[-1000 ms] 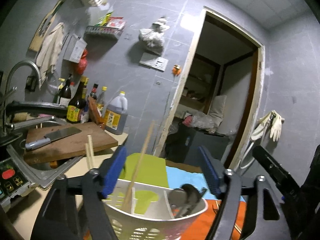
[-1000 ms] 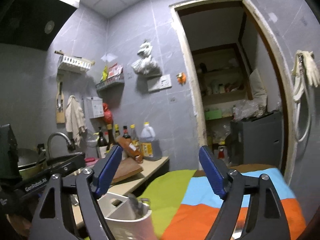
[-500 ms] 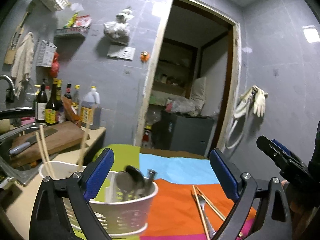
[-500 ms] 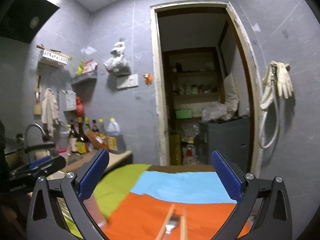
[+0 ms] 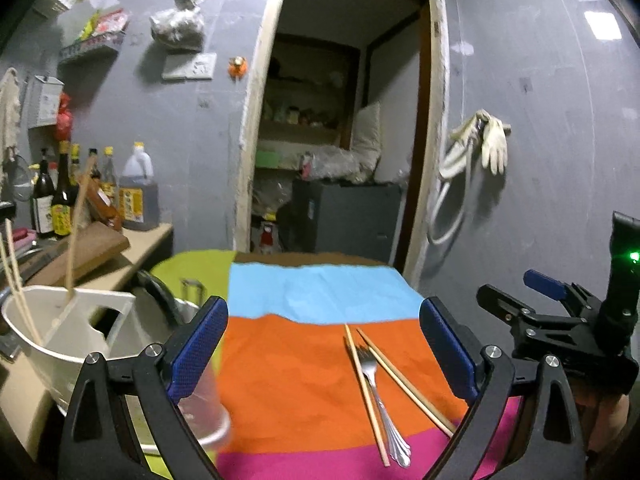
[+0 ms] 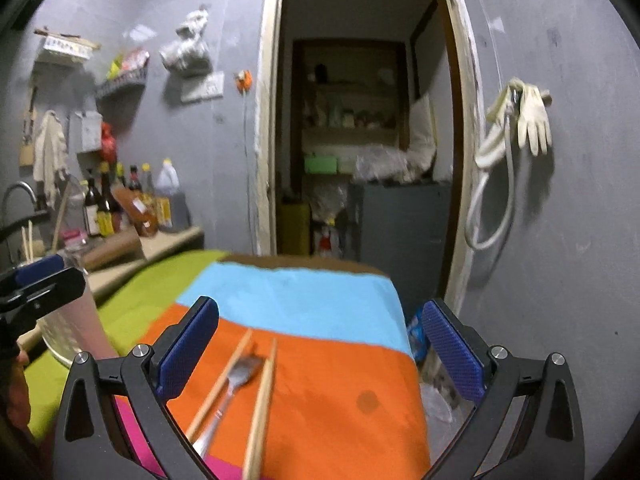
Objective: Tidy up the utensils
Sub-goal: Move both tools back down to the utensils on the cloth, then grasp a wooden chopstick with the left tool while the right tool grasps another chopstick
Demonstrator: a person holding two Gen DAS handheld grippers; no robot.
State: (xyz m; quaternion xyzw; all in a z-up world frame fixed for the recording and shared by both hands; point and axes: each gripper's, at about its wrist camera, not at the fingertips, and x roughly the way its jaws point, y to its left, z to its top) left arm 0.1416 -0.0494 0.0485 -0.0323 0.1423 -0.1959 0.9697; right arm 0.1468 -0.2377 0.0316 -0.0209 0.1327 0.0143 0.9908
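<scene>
White caddy point(image 5: 60, 344) shifted left, both jaws just widened, empty, above fork point(image 5: 380, 396)

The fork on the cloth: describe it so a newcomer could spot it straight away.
Find the striped cloth covering the table and go to its orange band. Two wooden chopsticks lie there, with the fork between them. It is the only metal piece, tines pointing toward the blue band.

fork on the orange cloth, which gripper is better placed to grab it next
Right, probably. The fork and chopsticks lie between the open right gripper's fingers; in the left gripper's view they lie off to the right.
</scene>
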